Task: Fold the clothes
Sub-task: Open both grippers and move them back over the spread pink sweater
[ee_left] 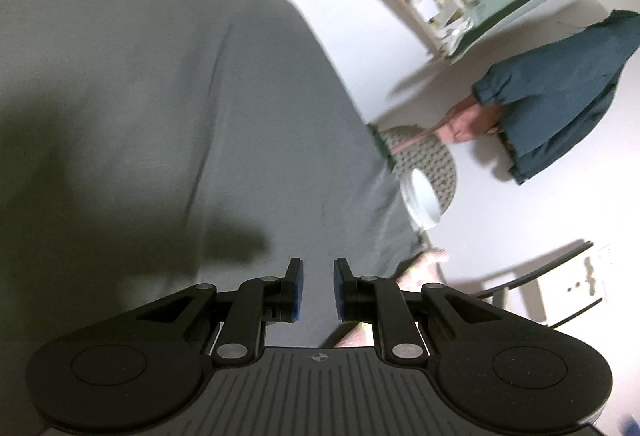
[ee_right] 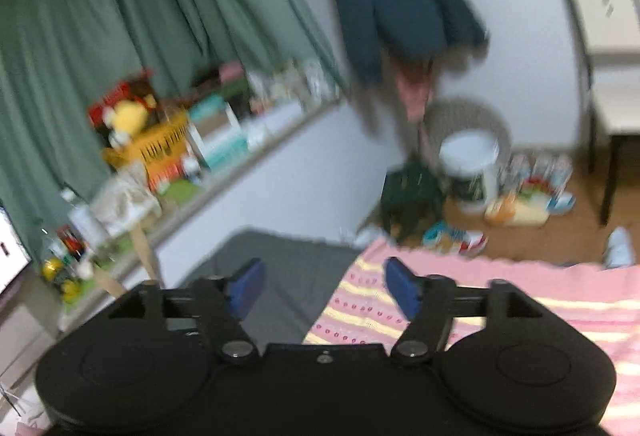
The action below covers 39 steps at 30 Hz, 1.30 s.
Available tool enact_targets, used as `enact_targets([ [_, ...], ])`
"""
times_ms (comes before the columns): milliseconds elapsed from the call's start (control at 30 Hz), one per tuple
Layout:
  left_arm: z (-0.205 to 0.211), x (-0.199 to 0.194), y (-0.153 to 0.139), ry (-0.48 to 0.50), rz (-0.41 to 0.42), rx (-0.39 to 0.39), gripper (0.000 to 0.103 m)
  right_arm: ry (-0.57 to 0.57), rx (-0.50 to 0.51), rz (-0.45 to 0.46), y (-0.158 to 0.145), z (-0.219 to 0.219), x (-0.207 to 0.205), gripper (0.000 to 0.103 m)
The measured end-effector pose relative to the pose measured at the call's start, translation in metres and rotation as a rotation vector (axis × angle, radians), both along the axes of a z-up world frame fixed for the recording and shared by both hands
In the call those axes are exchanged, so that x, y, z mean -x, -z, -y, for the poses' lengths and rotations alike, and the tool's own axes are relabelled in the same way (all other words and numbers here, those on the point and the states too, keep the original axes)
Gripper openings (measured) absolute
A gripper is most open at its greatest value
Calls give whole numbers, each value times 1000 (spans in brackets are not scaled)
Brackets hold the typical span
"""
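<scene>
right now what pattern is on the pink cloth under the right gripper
Pink blanket with pale yellow stripes and rows of small red marks; clearest in the right wrist view.

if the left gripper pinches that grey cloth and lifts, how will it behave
The grey cloth probably drapes limply: it lies flat with soft creases, so only the pinched spot would rise. It looks thin, so likely light. The left gripper is open above it, and its blue-padded fingers should hold the matte fabric without much slipping.

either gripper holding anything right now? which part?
Nothing held. The left gripper is open above the grey cloth; the right gripper is open over the pink striped knit blanket.
</scene>
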State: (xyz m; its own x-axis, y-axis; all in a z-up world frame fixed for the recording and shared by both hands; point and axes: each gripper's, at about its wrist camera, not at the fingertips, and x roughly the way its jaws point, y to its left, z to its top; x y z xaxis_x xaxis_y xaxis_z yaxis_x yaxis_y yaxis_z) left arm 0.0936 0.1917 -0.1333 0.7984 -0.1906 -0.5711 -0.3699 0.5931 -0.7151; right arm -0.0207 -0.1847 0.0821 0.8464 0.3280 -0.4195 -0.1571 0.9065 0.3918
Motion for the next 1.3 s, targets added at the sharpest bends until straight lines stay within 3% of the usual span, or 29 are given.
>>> enact_targets([
  [33,-5,2,-6,31,21,14,14,25,21,9,-12,2,23,84],
  [67,-12,5,-15,79,63,24,15,46,53,3,-20,3,48,85],
  [167,-30,20,-50,232,211,-109,17,68,146,-37,-7,-3,97,85],
  [200,-35,27,-61,258,229,-179,34,60,173,-50,5,-7,111,85],
  [233,-41,37,-70,281,246,-234,64,47,187,-68,21,-12,121,85],
  [300,-51,55,-87,323,282,-311,97,19,164,-112,56,-19,137,85],
  [333,-54,63,-95,353,291,-342,100,8,138,-123,71,-22,141,85],
  [433,-60,83,-123,460,281,-418,100,-23,142,-114,110,-34,148,85],
  [567,-64,109,-152,474,251,-470,100,-45,174,-45,139,-47,147,88],
  [667,-59,127,-164,468,215,-464,100,-41,180,9,144,-48,152,101],
  [867,-23,163,-179,471,202,-524,100,-56,237,86,149,-42,177,103],
  [1100,32,191,-237,567,228,-694,100,34,97,39,159,-13,192,103],
  [1200,47,195,-267,599,266,-715,100,93,-15,32,142,0,197,103],
  [1300,62,188,-292,620,287,-684,100,119,-107,103,112,10,208,103],
])
